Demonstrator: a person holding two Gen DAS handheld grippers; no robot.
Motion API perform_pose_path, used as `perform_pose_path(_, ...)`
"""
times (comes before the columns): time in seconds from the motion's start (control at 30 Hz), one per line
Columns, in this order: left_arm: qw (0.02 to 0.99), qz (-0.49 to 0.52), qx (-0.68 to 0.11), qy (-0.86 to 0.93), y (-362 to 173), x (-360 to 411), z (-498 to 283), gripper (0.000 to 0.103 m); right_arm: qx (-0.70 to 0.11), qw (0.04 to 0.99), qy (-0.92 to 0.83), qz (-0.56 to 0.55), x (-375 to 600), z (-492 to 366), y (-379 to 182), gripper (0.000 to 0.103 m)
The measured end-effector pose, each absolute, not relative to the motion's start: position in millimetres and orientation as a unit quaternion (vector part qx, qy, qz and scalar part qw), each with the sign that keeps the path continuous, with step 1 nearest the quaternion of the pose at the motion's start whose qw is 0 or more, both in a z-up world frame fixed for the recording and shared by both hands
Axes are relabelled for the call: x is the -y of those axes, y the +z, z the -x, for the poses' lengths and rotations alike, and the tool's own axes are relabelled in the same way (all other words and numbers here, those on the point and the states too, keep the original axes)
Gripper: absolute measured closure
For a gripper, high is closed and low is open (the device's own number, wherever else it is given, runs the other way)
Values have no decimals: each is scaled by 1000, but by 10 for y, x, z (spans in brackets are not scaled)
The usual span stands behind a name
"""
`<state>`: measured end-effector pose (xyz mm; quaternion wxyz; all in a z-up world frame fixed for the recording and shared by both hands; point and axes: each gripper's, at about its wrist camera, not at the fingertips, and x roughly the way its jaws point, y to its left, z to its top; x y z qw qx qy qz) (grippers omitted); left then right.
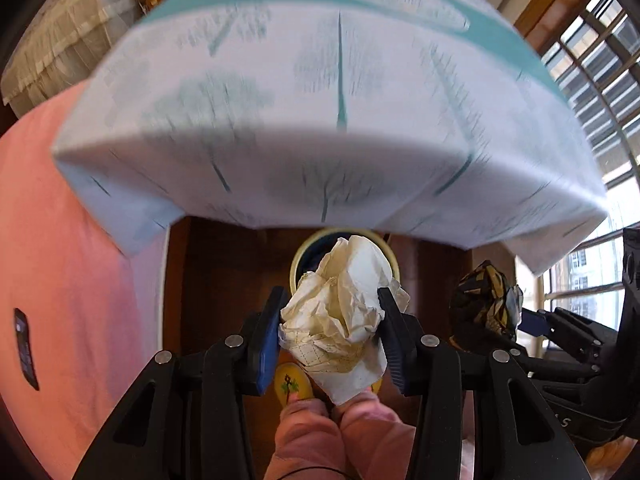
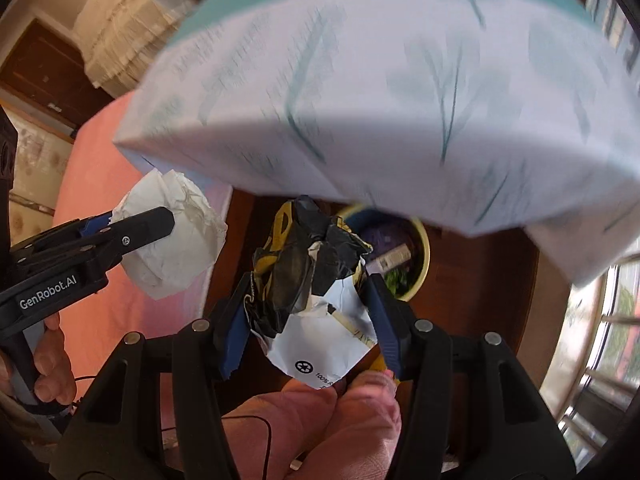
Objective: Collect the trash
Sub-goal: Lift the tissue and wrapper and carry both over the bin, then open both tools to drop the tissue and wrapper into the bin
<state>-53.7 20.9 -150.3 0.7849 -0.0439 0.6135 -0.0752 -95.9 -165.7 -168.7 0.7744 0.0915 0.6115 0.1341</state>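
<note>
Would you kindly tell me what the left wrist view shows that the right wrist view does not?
Only the left wrist view shows a yellow slipper and a dark device on the pink bedding. Only the right wrist view shows the bin's contents and the hand holding the left tool. Both show the crumpled tissue, the black-and-yellow wrapper and the yellow-rimmed bin.

bin (image 1: 298,258) on floor, under table edge (image 1: 320,184) — bed (image 1: 80,240) left | window (image 1: 592,60) right

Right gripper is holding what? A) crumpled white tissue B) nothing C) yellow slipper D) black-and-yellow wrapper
D: the right gripper is shut on the crumpled black-and-yellow wrapper; the white tissue sits in the left gripper.
</note>
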Motion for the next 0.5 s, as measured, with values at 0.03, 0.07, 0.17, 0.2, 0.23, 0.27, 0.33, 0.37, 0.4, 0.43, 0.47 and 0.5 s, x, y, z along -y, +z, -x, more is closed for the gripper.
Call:
perform_pose_path(0.03, 783, 39, -616, -77, -1679, -197, 541, 59, -619, 769, 124, -98, 1656, 973, -1883, 51)
perform_pose_path(0.07, 782, 36, -617, -80, -1825, -186, 542, 58, -625, 765, 112, -107, 1658, 997, -2132, 51)
perform_pose_path(0.17, 779, 30, -620, -89, -2296, -139, 517, 57, -634, 759, 89, -121, 1662, 1005, -2671, 51)
perform_pose_path(0.2, 778, 26, -620, -94, -2502, -110, 501, 57, -635, 758, 83, -123, 1658, 996, -2836, 51)
perform_pose_path(0.23, 778, 21, -620, -97, -2658, -88, 488, 57, -637, 757, 76, -124, 1652, 979, -3048, 51)
perform_pose_path(0.27, 778, 18, -620, -100, -2809, -66, 474, 56, -639, 755, 72, -125, 1644, 947, -3225, 51)
perform_pose_path(0.33, 775, 19, -623, -105, -3097, -45, 432, 55, -642, 753, 67, -127, 1642, 852, -3489, 51)
perform_pose_path(0.37, 774, 20, -624, -106, -3191, -39, 424, 54, -642, 753, 64, -125, 1637, 805, -3660, 51)
perform_pose_path(0.4, 771, 22, -627, -108, -3316, -38, 394, 53, -642, 754, 63, -124, 1623, 772, -3751, 51)
perform_pose_path(0.43, 769, 24, -629, -110, -3427, -40, 377, 52, -641, 755, 61, -122, 1624, 730, -3853, 51)
perform_pose_path(0.47, 766, 30, -632, -114, -3540, -44, 359, 49, -641, 756, 58, -120, 1628, 678, -3976, 50)
perform_pose_path(0.5, 763, 35, -635, -119, -3615, -53, 350, 45, -640, 757, 58, -120, 1639, 652, -4052, 49)
